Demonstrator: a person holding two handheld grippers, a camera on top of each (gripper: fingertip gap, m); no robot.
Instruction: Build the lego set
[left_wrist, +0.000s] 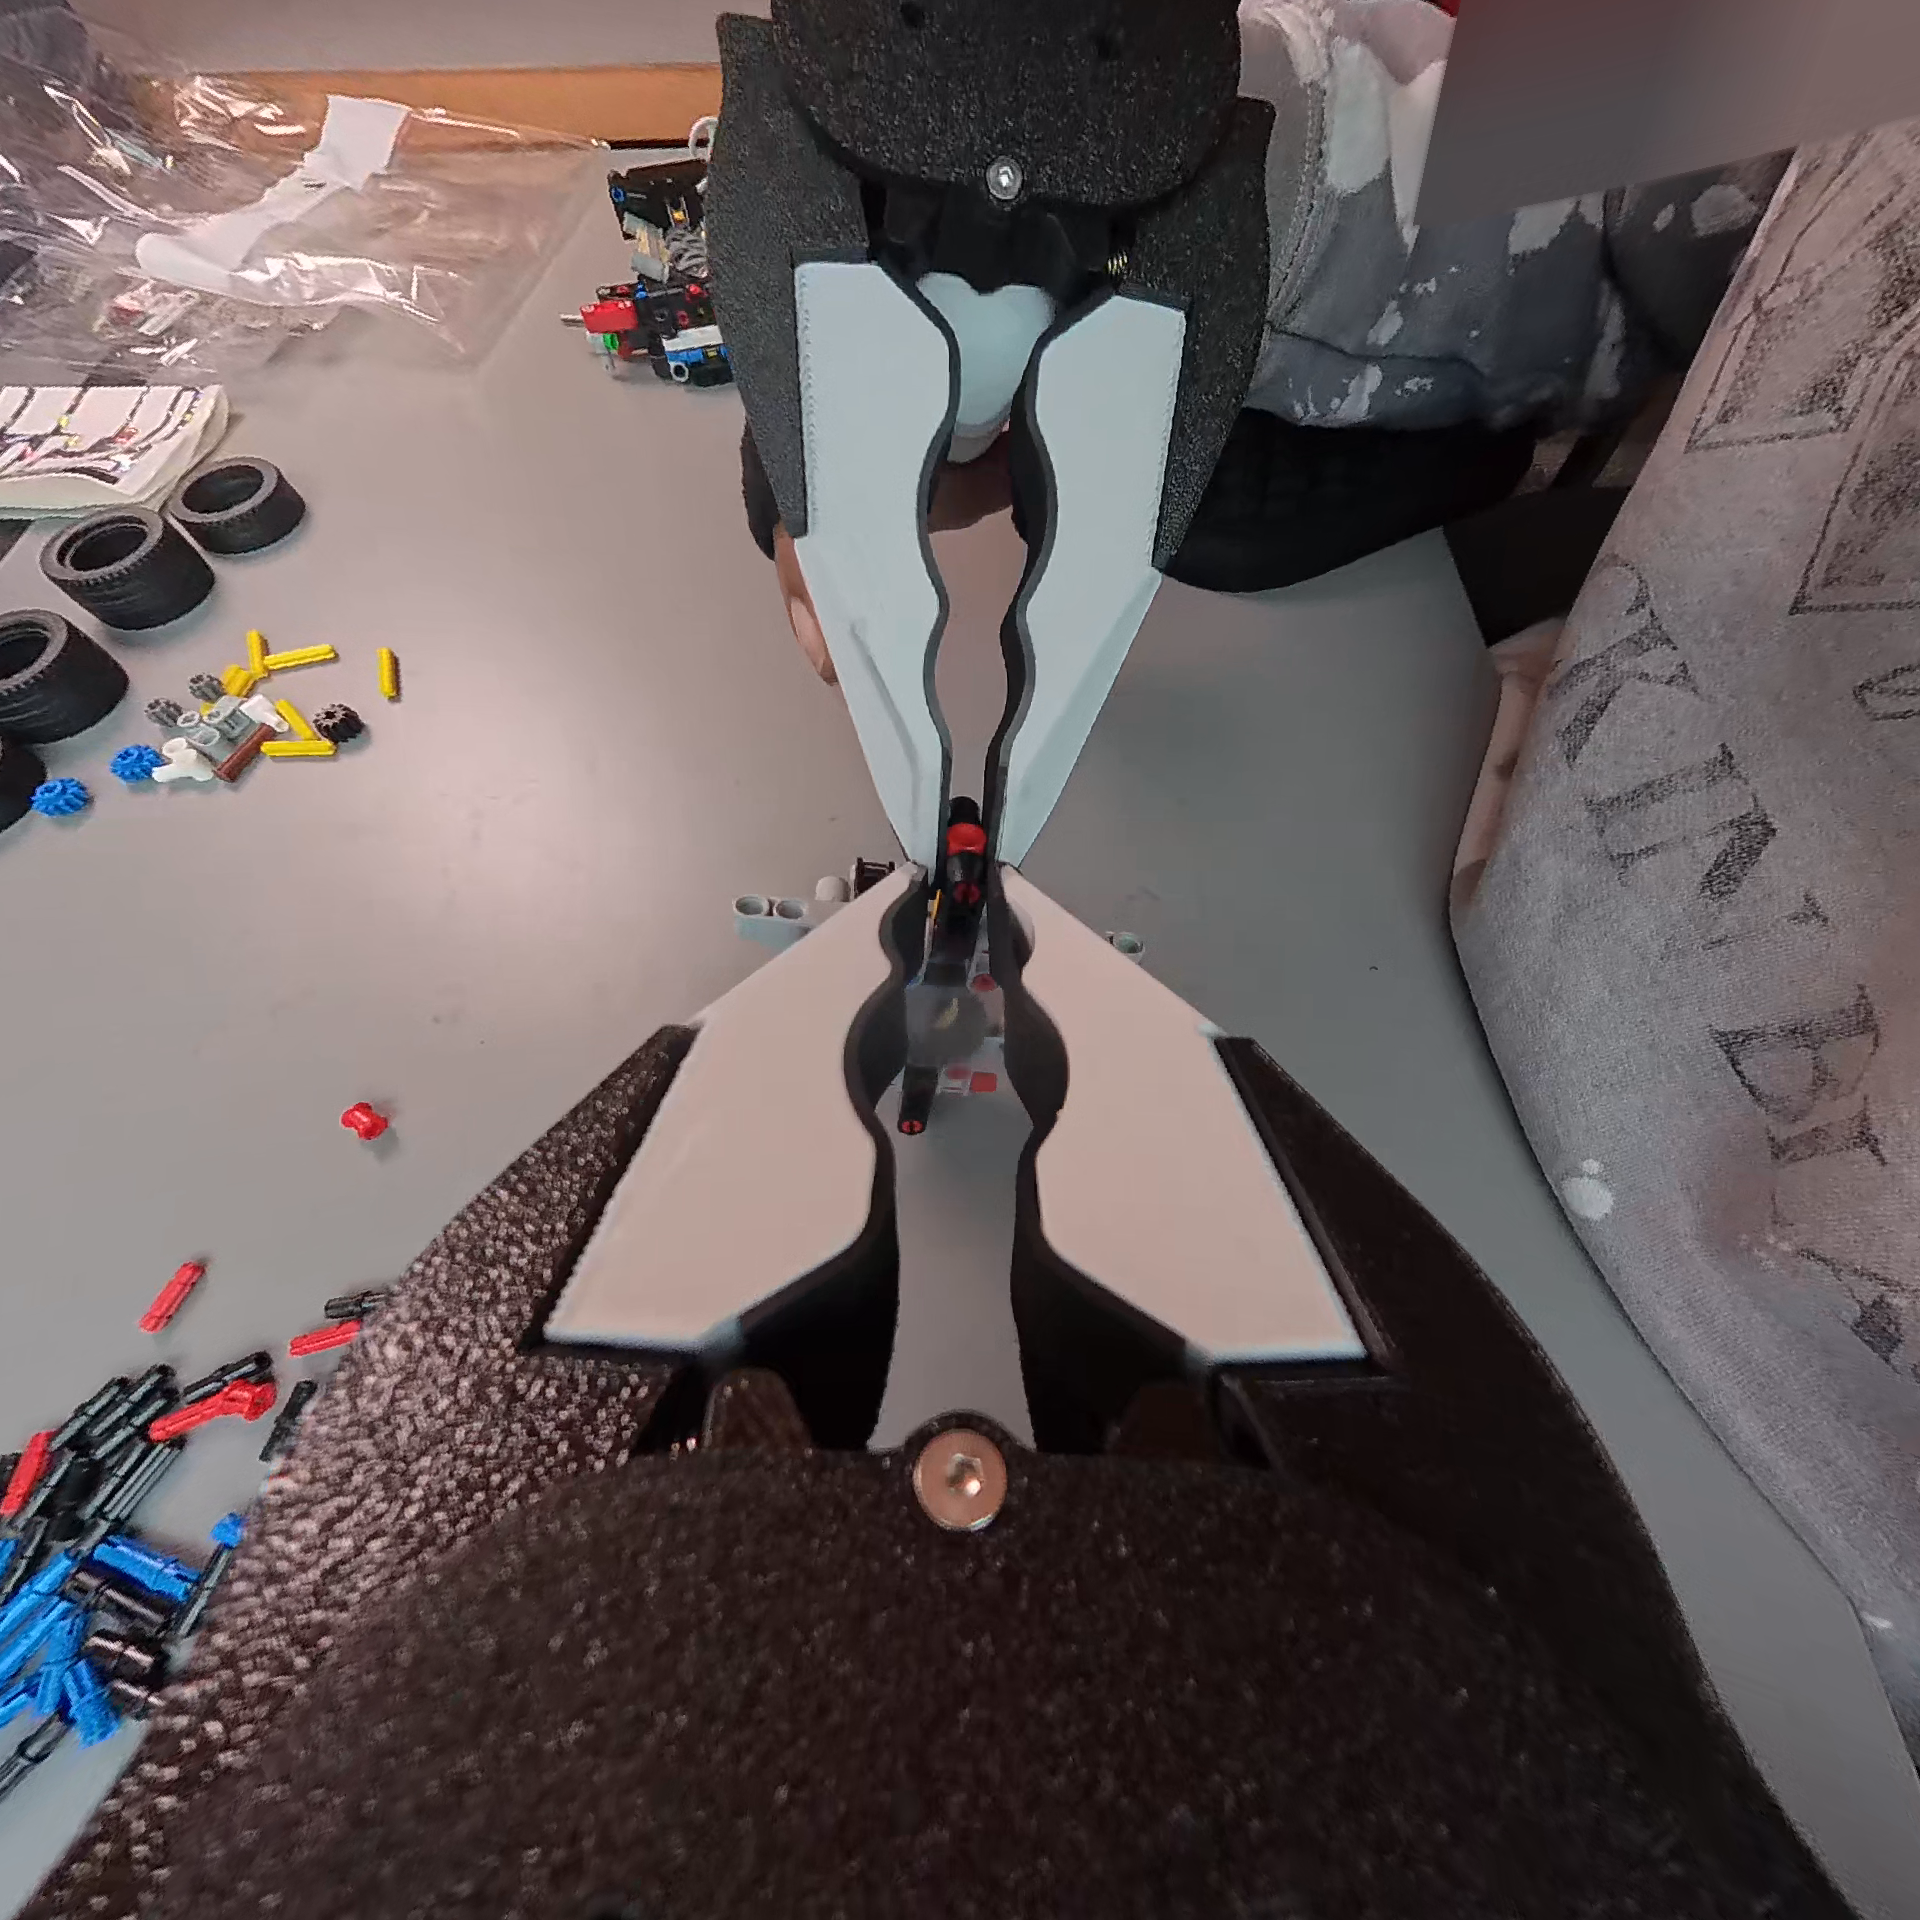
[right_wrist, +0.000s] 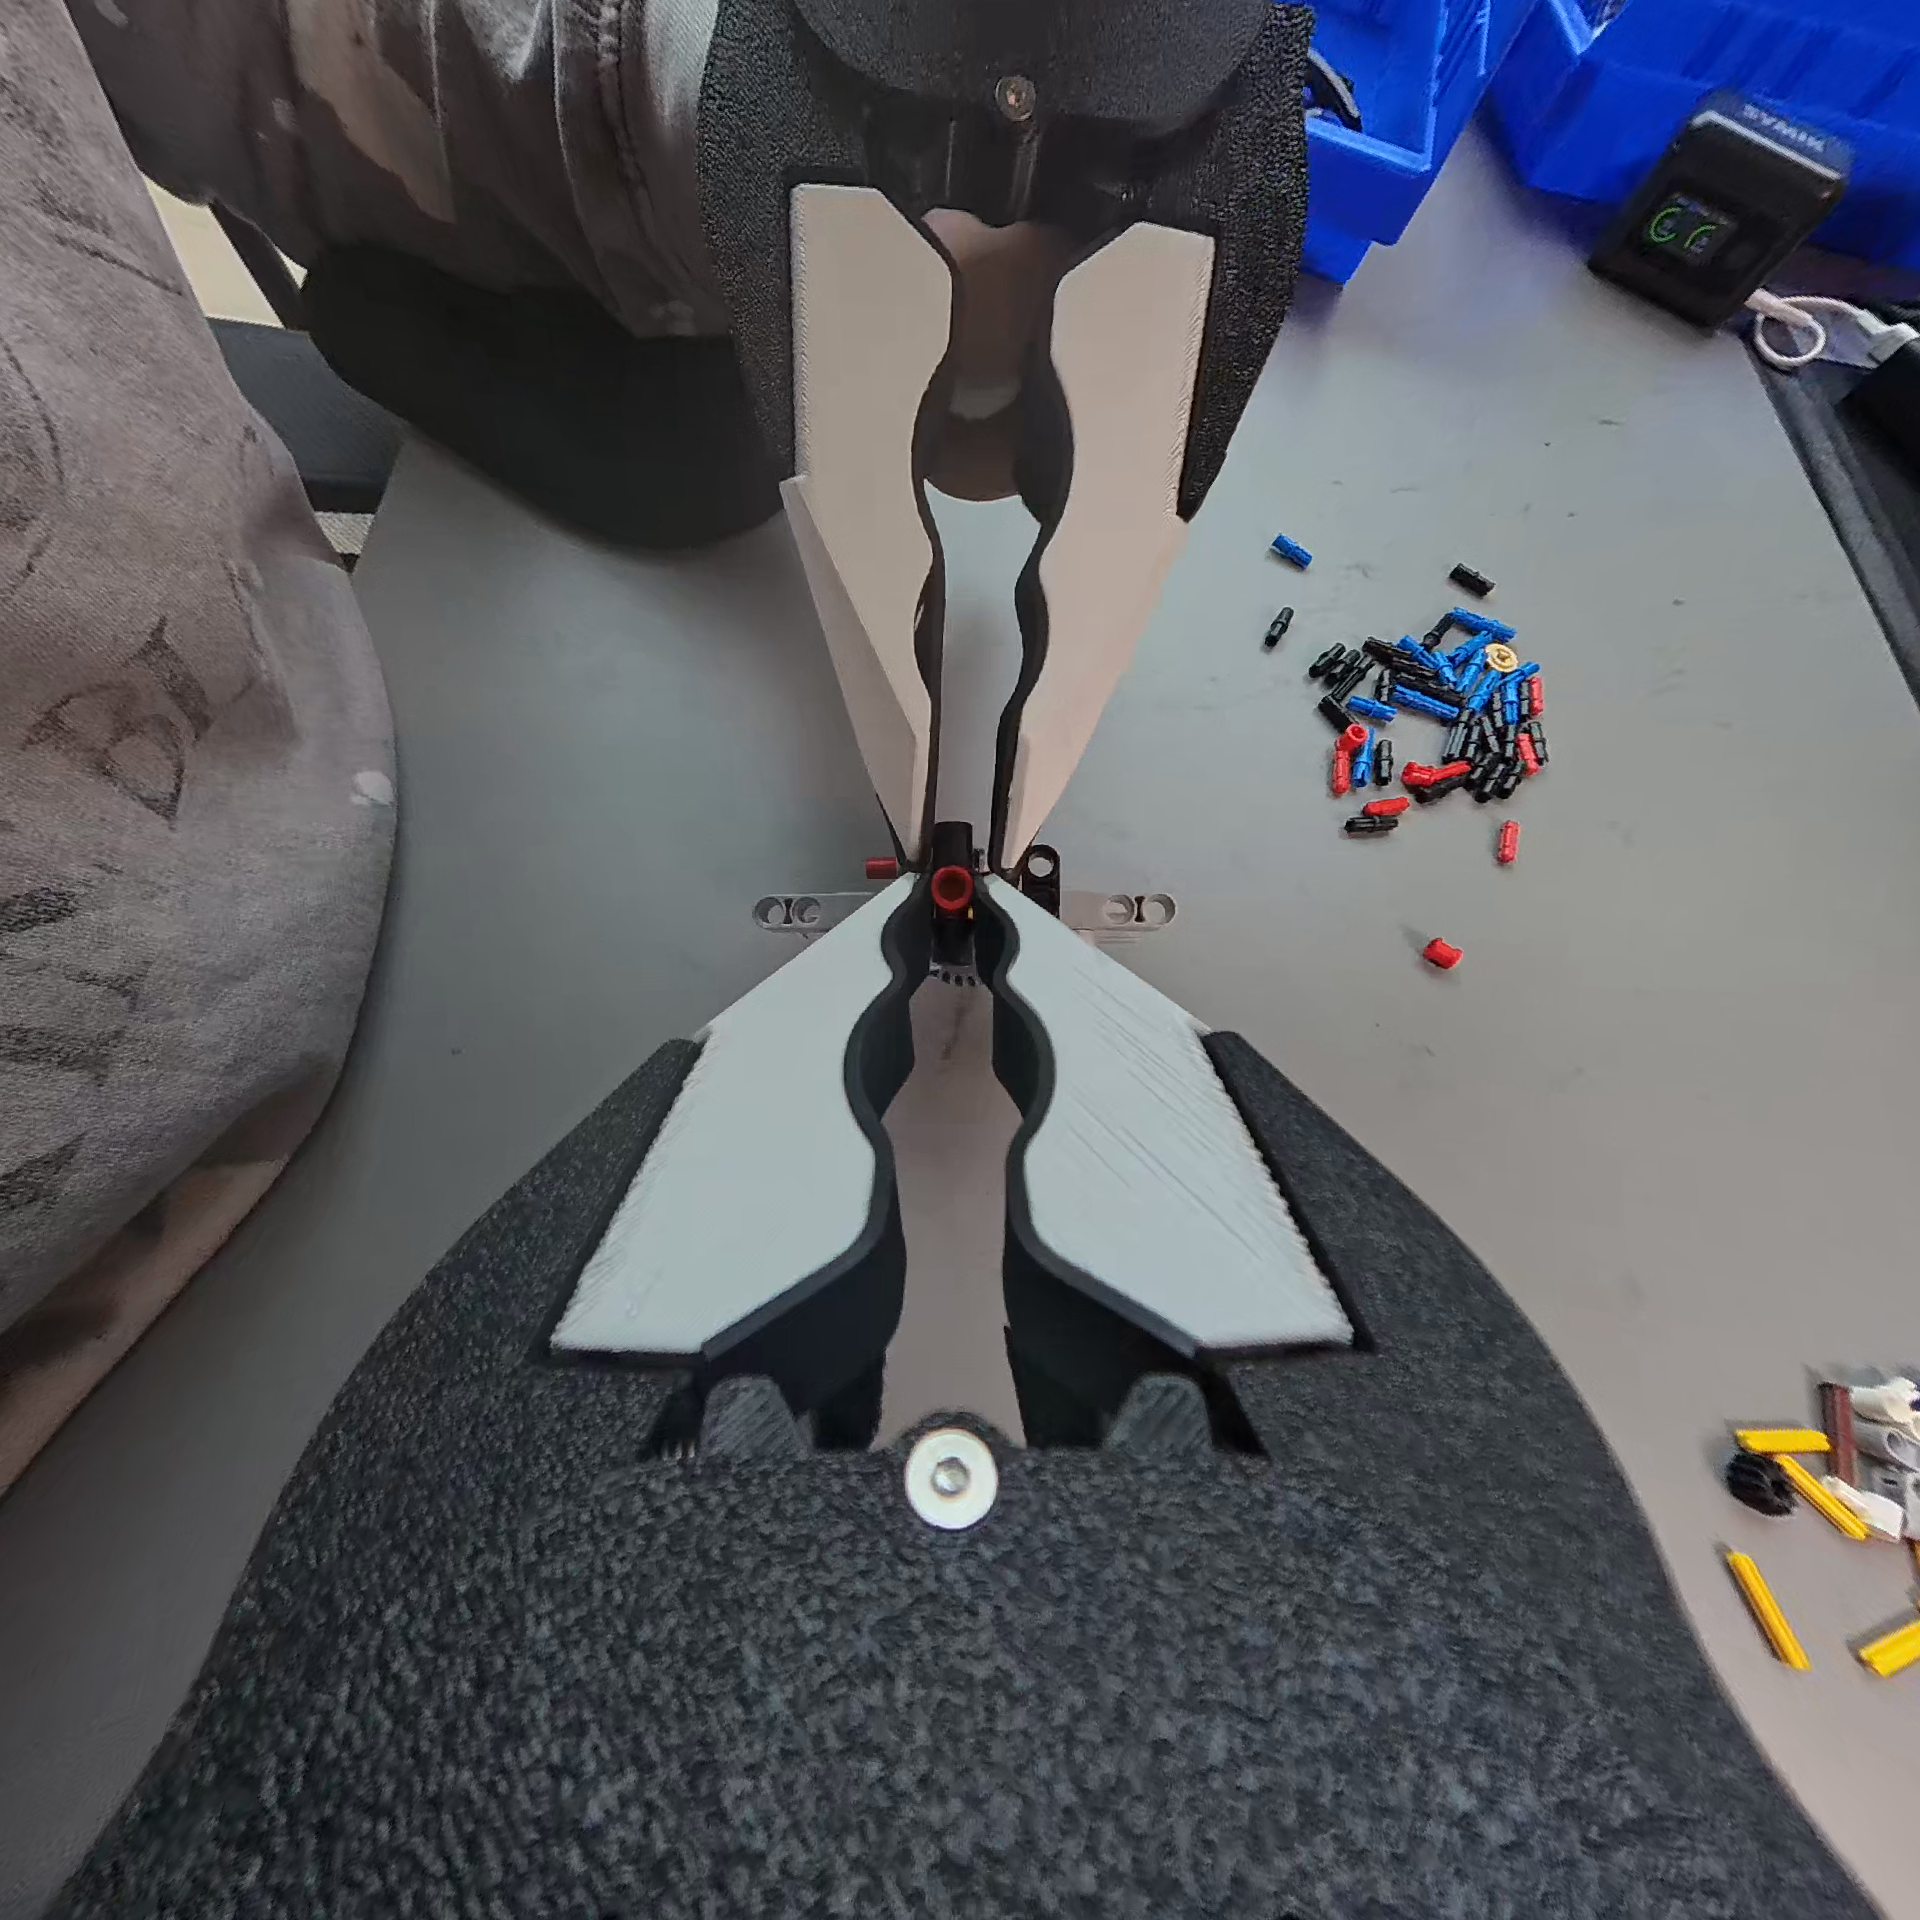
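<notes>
Grey table (left_wrist: 540, 935) with tyres (left_wrist: 125, 571), scattered pins (right_wrist: 1439, 707), plastic bags (left_wrist: 260, 229).

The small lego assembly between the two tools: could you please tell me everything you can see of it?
The small lego assembly is a narrow plastic build with a black core, red pin ends and light grey beams with holes reaching out to both sides. It sits low over the grey table; whether it rests there cannot be told. The left tool and the right tool meet tip to tip, both closed on it from opposite ends, hiding much of it.
</notes>
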